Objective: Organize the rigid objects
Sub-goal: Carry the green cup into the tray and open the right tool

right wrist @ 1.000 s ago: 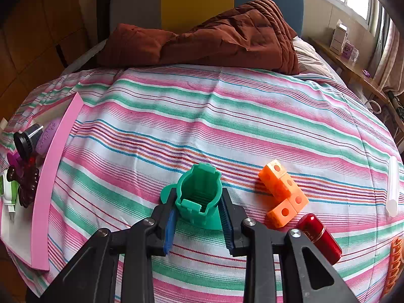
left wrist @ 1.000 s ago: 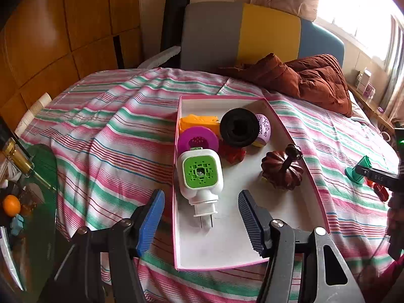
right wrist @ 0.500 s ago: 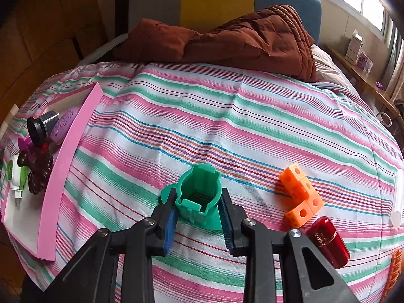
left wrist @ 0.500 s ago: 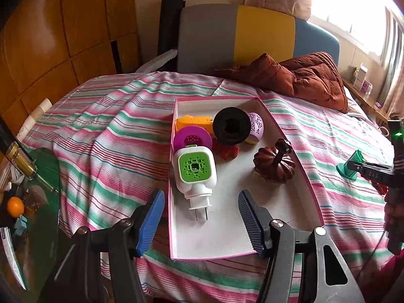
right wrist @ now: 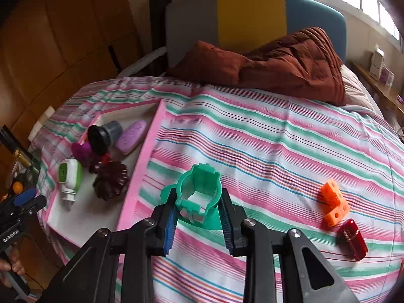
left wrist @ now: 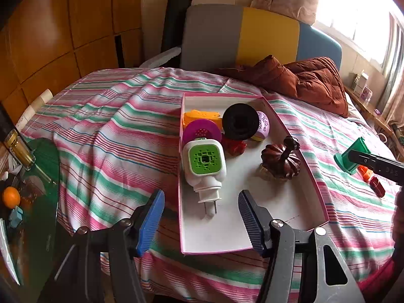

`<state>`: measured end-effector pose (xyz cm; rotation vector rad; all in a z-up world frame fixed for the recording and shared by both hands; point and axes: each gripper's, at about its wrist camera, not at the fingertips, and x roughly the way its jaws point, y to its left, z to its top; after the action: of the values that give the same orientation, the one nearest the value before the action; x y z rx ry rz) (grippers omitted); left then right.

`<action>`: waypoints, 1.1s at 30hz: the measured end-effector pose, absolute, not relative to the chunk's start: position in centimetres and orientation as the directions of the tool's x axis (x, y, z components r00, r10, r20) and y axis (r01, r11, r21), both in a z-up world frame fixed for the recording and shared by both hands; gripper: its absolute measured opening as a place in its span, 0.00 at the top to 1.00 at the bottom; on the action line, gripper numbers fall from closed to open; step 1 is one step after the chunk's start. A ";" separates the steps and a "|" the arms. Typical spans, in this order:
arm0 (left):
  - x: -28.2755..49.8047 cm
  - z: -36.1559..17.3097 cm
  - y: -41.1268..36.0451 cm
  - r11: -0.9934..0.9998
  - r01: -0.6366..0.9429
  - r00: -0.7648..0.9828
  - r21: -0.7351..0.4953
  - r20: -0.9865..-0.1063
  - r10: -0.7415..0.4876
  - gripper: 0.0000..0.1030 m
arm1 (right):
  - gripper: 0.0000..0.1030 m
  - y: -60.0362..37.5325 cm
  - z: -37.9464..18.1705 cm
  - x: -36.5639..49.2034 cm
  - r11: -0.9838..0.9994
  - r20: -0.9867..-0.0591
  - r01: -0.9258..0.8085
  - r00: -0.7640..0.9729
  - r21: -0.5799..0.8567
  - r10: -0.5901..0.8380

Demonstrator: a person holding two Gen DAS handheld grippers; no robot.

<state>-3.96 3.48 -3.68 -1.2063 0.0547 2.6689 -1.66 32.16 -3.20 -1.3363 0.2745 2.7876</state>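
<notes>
Right gripper (right wrist: 198, 216) clamps green plastic holder (right wrist: 199, 197) by round collar, near pink tray (right wrist: 141, 166) right edge; looks light, stiff, hollow, slippery. Left gripper (left wrist: 199, 221) wide, holding nothing.

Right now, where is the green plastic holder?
In the right wrist view, the green plastic holder sits clamped in the right claw, between the pink tray and orange blocks.

Window (left wrist: 353, 12) glare (fisheye-warped edges)

left tongs (left wrist: 199, 217): spread wide | right tongs (right wrist: 198, 217): clamped, raised
</notes>
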 end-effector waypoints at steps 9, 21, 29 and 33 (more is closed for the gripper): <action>-3.9 -3.8 1.6 -0.982 -0.175 -0.650 -0.074 -0.740 0.172 0.40 | 0.71 22.7 -0.6 -2.5 -0.974 -0.737 0.165 -0.638 0.154 -0.224; -3.9 -4.4 -1.2 -0.988 -0.112 -0.650 -0.102 -0.745 0.150 0.40 | 0.71 15.3 -3.4 -7.6 -0.935 -0.822 0.355 -0.533 -0.002 -0.201; -4.1 -4.9 -1.8 -0.989 -0.095 -0.638 -0.110 -0.756 0.145 0.40 | 0.71 13.5 -5.7 -11.4 -0.932 -0.847 0.358 -0.512 -0.063 -0.140; -4.2 -5.1 -1.9 -0.989 -0.092 -0.634 -0.116 -0.759 0.148 0.40 | 0.70 13.3 -6.0 -11.9 -0.937 -0.854 0.345 -0.500 -0.047 -0.141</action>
<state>-4.23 -1.85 -5.10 -1.2749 -0.0999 2.7232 -11.92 13.30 -6.01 -1.6595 -0.3675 2.9741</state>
